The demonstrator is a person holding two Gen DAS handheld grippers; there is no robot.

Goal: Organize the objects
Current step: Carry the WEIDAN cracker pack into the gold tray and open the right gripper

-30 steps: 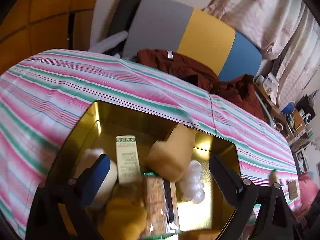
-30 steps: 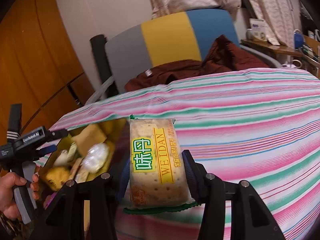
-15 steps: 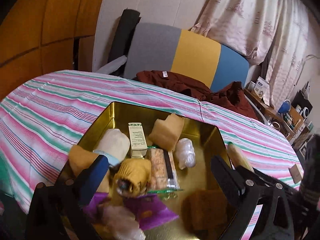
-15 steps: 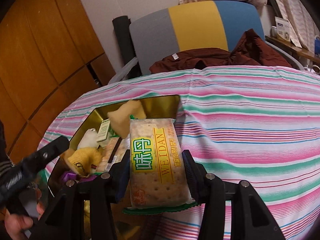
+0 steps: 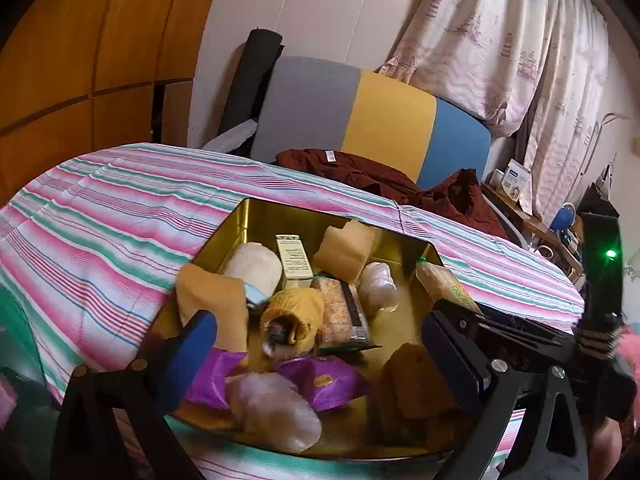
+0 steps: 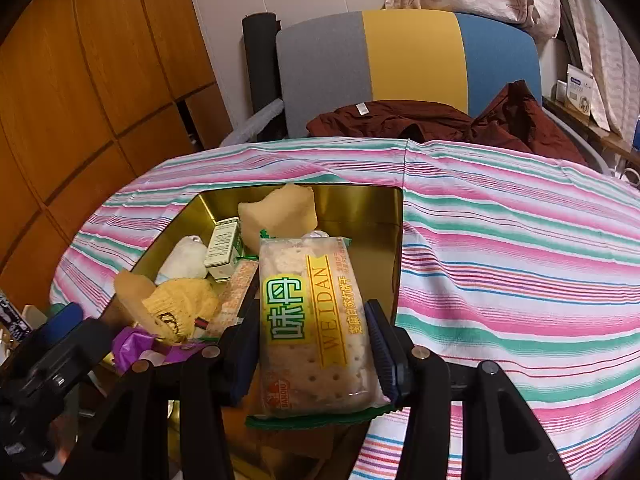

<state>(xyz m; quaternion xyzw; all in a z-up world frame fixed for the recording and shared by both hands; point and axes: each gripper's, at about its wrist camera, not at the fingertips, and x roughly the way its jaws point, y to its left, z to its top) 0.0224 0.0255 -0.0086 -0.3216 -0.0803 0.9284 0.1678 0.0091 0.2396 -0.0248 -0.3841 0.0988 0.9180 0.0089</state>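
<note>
A gold metal tin (image 5: 256,216) (image 6: 360,200) sits on the striped tablecloth (image 5: 100,216), filled with several snacks and small items. My right gripper (image 6: 312,340) is shut on a Weidan cracker packet (image 6: 312,320) and holds it over the tin's right side. The packet's tip (image 5: 444,284) and the right gripper's body (image 5: 520,336) show in the left wrist view at the tin's right edge. My left gripper (image 5: 324,356) is open and empty, hovering over the tin's near end.
In the tin lie a yellow knitted item (image 5: 296,312), another cracker pack (image 5: 340,312), a small white box (image 5: 294,256), purple wrappers (image 5: 320,380) and tan sponges (image 5: 348,248). A grey, yellow and blue chair (image 5: 372,116) with dark red clothing (image 5: 380,176) stands behind the table.
My right gripper has carried the cracker packet left, from beside the tin to over it. My left gripper has pulled back and up, so more of the tin shows.
</note>
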